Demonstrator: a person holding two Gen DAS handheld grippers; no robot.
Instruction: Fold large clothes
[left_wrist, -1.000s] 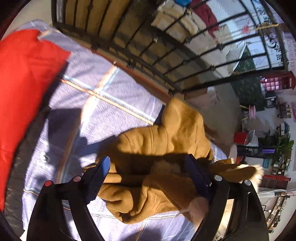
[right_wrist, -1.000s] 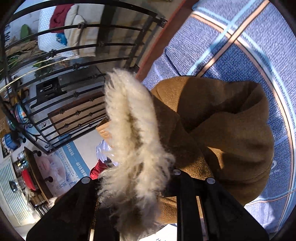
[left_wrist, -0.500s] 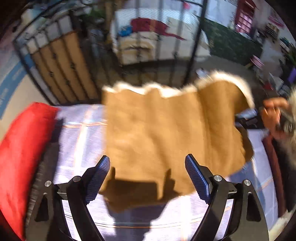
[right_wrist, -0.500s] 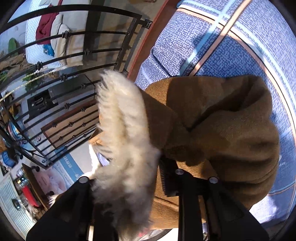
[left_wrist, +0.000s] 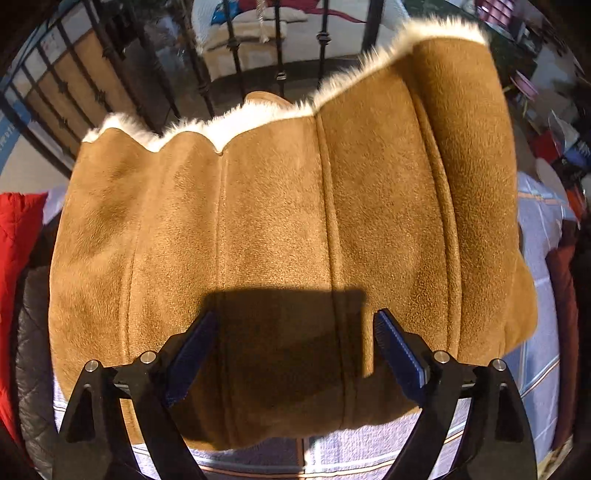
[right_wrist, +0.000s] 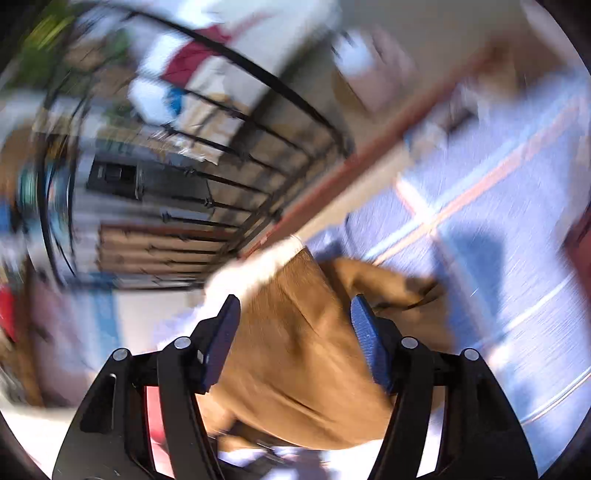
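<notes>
tan fur-lined coat (left_wrist: 280, 236) lies spread on the checked blue bed cover (left_wrist: 535, 258), both grippers free above it.

the left gripper (left_wrist: 291, 354) has its fingers wide apart over the near edge of the coat and nothing is between the pads. the right gripper (right_wrist: 291, 347) has just been opening; its fingers stand apart and the coat passes under them, not pinched. the coat looks thick, soft and rather heavy, suede outside with white fur (left_wrist: 251, 122) at the far hem, so i judge it will sag and not slide easily; better to pinch a seam or hem corner. no brand, label or writing can be read on it.
</notes>
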